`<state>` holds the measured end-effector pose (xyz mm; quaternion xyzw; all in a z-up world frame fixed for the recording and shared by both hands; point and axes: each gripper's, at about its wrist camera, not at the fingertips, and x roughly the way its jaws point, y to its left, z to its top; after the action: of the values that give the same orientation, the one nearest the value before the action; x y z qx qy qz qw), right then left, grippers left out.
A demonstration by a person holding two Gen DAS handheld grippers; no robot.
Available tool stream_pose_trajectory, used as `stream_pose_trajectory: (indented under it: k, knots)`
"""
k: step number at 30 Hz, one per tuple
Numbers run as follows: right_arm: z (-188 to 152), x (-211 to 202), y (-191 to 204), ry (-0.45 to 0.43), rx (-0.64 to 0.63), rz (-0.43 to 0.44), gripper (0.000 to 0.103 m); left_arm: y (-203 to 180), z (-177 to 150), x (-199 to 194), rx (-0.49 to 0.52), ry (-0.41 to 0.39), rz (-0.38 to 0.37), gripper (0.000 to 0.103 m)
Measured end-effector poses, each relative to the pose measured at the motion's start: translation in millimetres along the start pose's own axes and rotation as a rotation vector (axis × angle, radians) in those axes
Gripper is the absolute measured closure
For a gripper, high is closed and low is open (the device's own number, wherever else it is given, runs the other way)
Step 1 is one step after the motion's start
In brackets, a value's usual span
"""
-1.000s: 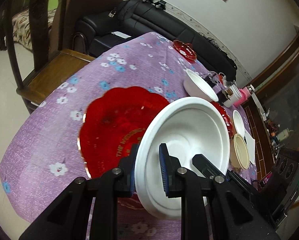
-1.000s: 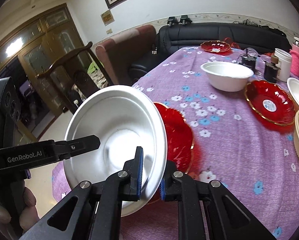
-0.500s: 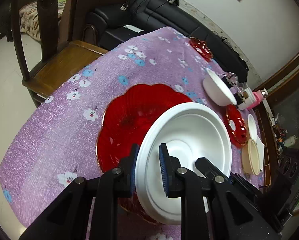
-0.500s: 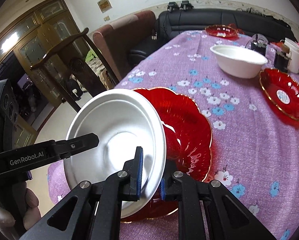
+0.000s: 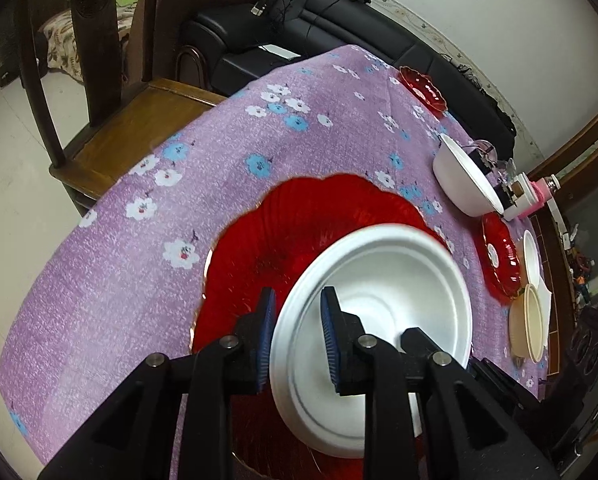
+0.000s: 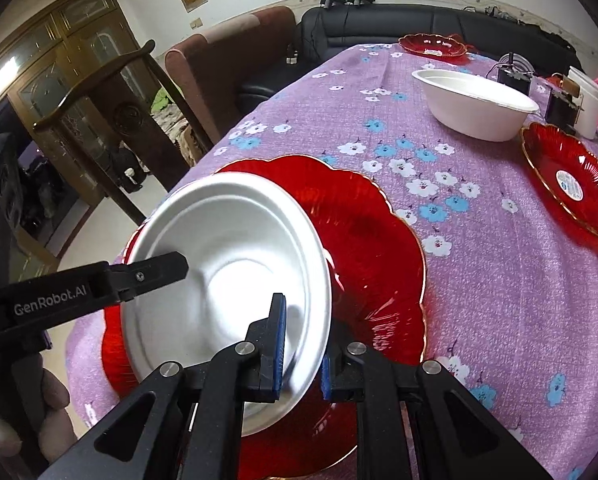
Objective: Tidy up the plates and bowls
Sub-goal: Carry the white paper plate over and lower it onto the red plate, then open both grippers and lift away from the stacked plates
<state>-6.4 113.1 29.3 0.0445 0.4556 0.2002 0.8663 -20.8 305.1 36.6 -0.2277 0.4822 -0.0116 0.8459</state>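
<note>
Foam bowl (image 5: 383, 280), white and tilted, is held over the large red scalloped plate (image 5: 283, 236) near the table's (image 5: 111, 280) chair-side edge. Its rim is straddled by the left gripper (image 5: 295, 336), whose jaws are opening, with the outer blue pad seen barely clear of the rim, while the opposite rim is clamped by the nearly closed right gripper (image 6: 301, 350). Another white bowl (image 6: 475, 104) and smaller red plates (image 6: 571, 180) are seen toward the far edge.

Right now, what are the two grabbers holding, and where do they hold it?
A white bowl over the big red plate. The right gripper pinches its rim on one side. The left gripper straddles the opposite rim, but its jaws are opening.
</note>
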Motion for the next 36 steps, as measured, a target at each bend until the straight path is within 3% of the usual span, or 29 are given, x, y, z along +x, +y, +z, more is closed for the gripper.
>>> stream_pose_trajectory:
  k: [1,4,6,8,20,27,30,36]
  knots:
    - [0.1,-0.1,-0.5,-0.006,0.003,-0.006,0.087,0.8,0.8,-1.8,-0.004,-0.011,-0.004,0.066]
    - [0.7,-1.5,-1.2,-0.025,0.004,-0.012,0.076,1.9,2.9,-9.4,-0.014,-0.048,-0.025,0.054]
    - [0.9,-5.6,-1.2,-0.053,0.0,-0.017,0.052,1.1,3.5,-15.6,-0.012,-0.071,-0.027,0.051]
    - [1.1,-13.7,0.5,-0.093,-0.009,-0.035,0.041,0.8,3.4,-22.8,-0.01,-0.099,-0.009,0.047]
    - [-7.5,-68.7,5.5,-0.23,-0.047,-0.04,0.038,-14.5,-11.5,-75.8,0.039,-0.255,0.042,0.04]
    - [-21.8,-111.5,7.9,-0.366,-0.103,-0.115,0.029,-55.5,-36.6,-109.8,0.16,-0.396,0.079,0.032]
    - [-30.1,-132.2,5.1,-0.436,-0.115,-0.152,0.022,-74.1,-50.0,-125.7,0.21,-0.474,0.092,0.024]
    - [-42.4,-158.5,-8.3,-0.509,-0.097,-0.182,0.014,-103.6,-77.2,-150.3,0.292,-0.592,0.109,0.017]
